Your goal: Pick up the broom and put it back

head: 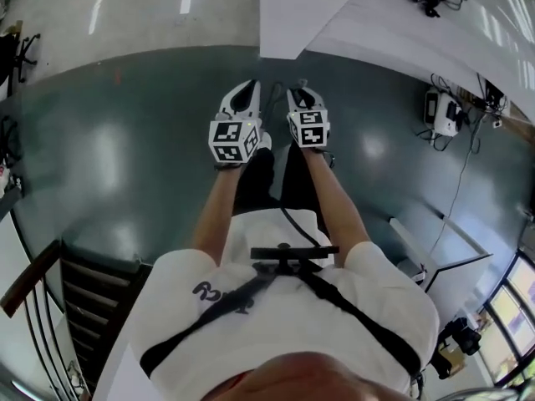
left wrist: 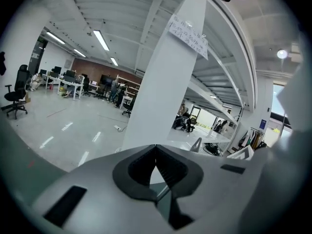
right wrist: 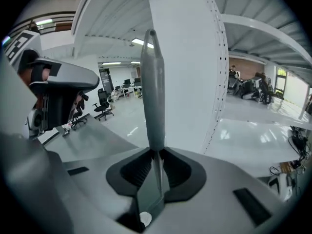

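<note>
In the right gripper view a grey broom handle (right wrist: 152, 91) rises straight up from between the jaws of my right gripper (right wrist: 156, 156), which is shut on it. The broom's head shows in no view. In the head view my right gripper (head: 299, 90) and my left gripper (head: 247, 92) are held side by side in front of the person, over the dark green floor (head: 125, 140). In the left gripper view my left gripper (left wrist: 155, 152) has its tips together with nothing between them. It also shows at the left of the right gripper view as the left gripper (right wrist: 58, 94).
A white pillar (head: 292, 11) stands just ahead of both grippers, and it is the white pillar (left wrist: 161, 77) and white pillar (right wrist: 190, 57) in the gripper views. Cables and a white device (head: 441, 111) lie on the floor at right. A dark railing (head: 79, 295) is at lower left. Office chairs (left wrist: 14, 94) stand far off.
</note>
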The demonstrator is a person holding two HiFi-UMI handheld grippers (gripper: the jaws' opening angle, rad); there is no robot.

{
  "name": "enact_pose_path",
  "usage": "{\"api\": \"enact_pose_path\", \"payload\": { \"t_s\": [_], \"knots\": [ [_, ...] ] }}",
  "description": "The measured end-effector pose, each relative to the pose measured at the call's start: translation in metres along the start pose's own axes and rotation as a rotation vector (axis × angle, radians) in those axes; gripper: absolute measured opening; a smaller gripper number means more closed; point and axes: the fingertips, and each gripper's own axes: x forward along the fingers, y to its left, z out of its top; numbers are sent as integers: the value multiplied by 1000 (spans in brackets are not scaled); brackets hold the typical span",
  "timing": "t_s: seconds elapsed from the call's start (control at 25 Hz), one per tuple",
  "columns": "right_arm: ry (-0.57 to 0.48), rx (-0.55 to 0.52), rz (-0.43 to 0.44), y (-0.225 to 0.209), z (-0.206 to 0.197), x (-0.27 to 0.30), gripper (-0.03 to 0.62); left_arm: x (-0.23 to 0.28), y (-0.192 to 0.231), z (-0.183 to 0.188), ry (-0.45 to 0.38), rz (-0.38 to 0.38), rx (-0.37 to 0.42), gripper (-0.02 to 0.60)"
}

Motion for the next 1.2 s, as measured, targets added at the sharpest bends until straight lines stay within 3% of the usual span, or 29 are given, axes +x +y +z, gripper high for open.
{"api": "enact_pose_path", "payload": {
  "t_s": [0.2, 0.44, 0.76, 1.2],
  "knots": [
    [79, 22, -46, -19, -28, 46, 84, 33, 16, -39, 60, 21, -34, 11],
    [138, 73, -100, -52, -45, 103, 84, 81, 28, -60, 98, 29, -39, 11],
    [78, 94, -140, -96, -6, 174, 84, 117, 44, -64, 98, 53, -52, 11],
    [46, 101, -102, -99, 18, 224, 84, 133, 52, -71, 101, 69, -77, 11]
  ]
}}
